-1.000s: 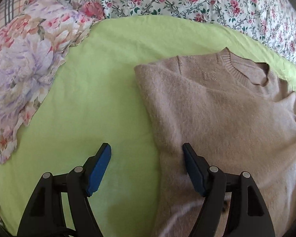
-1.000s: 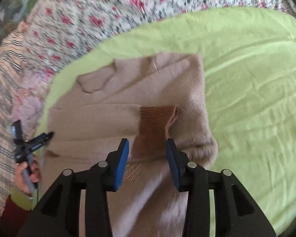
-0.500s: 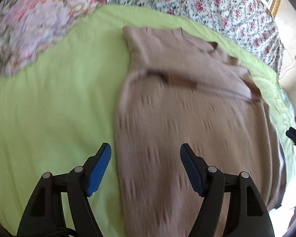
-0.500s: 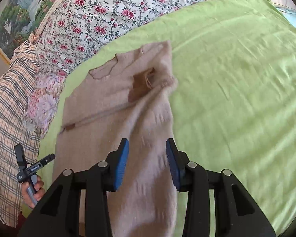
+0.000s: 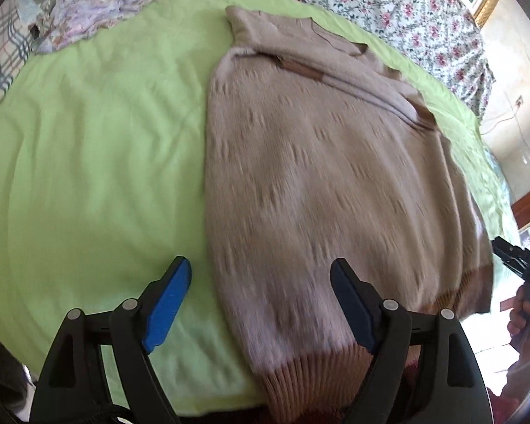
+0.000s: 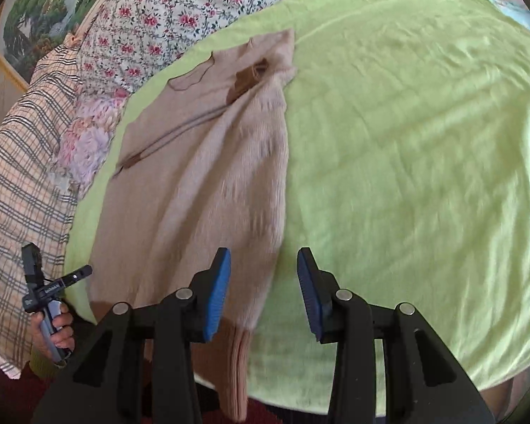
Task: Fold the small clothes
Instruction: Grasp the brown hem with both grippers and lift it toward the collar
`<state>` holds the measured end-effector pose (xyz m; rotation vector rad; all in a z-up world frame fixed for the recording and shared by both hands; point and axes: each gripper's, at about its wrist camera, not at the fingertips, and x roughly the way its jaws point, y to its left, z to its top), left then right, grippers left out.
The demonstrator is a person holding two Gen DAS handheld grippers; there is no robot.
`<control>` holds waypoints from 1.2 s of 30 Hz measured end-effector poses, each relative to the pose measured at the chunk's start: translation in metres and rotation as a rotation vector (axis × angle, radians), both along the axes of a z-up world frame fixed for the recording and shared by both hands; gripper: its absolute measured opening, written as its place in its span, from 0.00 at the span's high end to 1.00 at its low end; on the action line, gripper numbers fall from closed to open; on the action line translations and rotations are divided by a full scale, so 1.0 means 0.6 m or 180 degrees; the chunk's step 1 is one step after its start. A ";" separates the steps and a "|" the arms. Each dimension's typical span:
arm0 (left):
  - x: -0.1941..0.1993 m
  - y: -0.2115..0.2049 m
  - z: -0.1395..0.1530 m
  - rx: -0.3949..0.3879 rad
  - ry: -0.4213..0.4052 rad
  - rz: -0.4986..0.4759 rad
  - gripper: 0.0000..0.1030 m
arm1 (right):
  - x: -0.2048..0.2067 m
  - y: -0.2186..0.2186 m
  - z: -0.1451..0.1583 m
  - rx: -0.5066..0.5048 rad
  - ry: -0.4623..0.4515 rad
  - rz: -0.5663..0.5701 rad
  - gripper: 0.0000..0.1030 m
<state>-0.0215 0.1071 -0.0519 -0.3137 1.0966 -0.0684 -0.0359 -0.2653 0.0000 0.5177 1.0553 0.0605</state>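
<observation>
Sweater (image 5: 321, 176) lies flat on green sheet (image 5: 88, 141), neck at 12 o'clock, ribbed hem at 6 hanging off bed edge, partly cut off by frame. Sleeves folded across chest; cuffs blurry. Left gripper (image 5: 261, 304) jaws apart, just widened, nothing clamped; sweater's left edge lies below the gap. Right gripper (image 6: 263, 289) jaws apart w/ nothing between, above the sweater's right edge. Floral quilt (image 6: 166, 7) at 11.

Black fingers (image 5: 353, 304), blue pads (image 6: 215, 296)
</observation>
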 end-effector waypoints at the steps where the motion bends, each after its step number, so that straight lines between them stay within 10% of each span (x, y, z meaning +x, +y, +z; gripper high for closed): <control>1: -0.012 -0.003 -0.002 -0.0039 -0.0016 -0.0015 0.20 | -0.004 0.001 -0.002 0.0027 0.0013 0.0011 0.61; 12: -0.082 -0.042 -0.020 -0.0324 -0.0183 -0.0411 0.17 | -0.049 0.018 -0.035 0.0597 0.0101 0.0258 0.61; 15: -0.077 -0.049 -0.019 -0.0245 -0.0207 -0.0455 0.38 | -0.040 0.024 -0.046 0.0753 0.0030 0.0227 0.74; 17: -0.068 -0.043 -0.019 -0.0283 -0.0179 -0.0428 0.83 | -0.037 0.028 -0.048 0.0755 0.0074 0.0232 0.92; 23: -0.079 -0.025 -0.001 -0.0372 -0.0241 -0.0413 0.93 | -0.099 -0.027 0.007 0.0628 -0.0093 0.0240 0.94; 30: -0.074 -0.003 -0.023 -0.0422 -0.0046 -0.0441 0.87 | -0.096 -0.033 -0.029 0.0787 -0.0084 0.0254 0.93; 36: -0.084 -0.011 -0.030 -0.0673 0.0000 -0.0582 0.52 | -0.094 -0.024 -0.053 0.0959 -0.0035 0.0371 0.82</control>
